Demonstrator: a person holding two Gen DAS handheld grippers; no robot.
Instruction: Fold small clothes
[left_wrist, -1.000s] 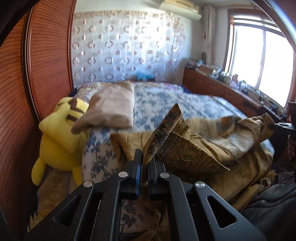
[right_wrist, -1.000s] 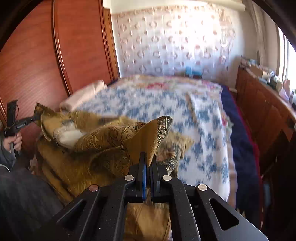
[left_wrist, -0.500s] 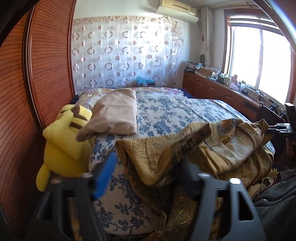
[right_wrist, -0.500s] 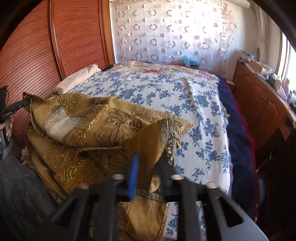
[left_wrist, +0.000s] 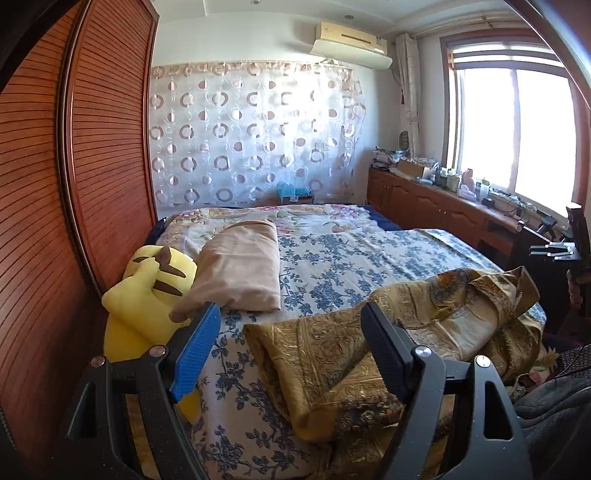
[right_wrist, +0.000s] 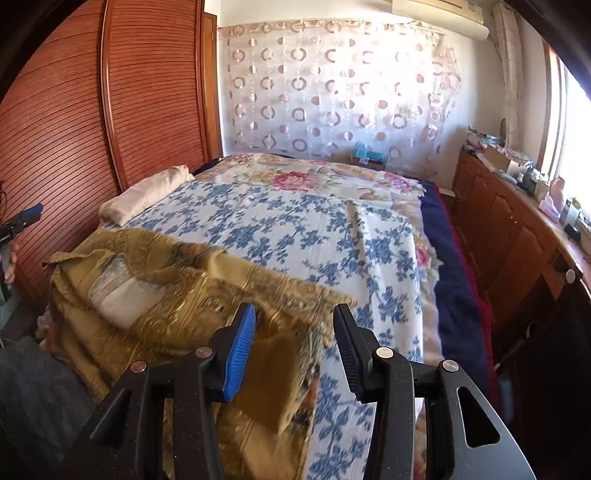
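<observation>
- Fingers of my left gripper (left_wrist: 288, 325) stand wide apart, holding nothing.
- Right gripper (right_wrist: 293, 325) likewise spread, empty.
- Gold patterned garment (left_wrist: 388, 332) lies folded over on the near edge of the blue-flowered bed (right_wrist: 314, 229), below both grippers.

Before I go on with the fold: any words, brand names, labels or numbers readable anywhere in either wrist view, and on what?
No text can be read in either view.
Air conditioner: a small mark on its front, too small to read.
Bottles and boxes on the wooden counter: any labels too small and blurred.
Gold patterned garment: ornament only, no lettering.
</observation>
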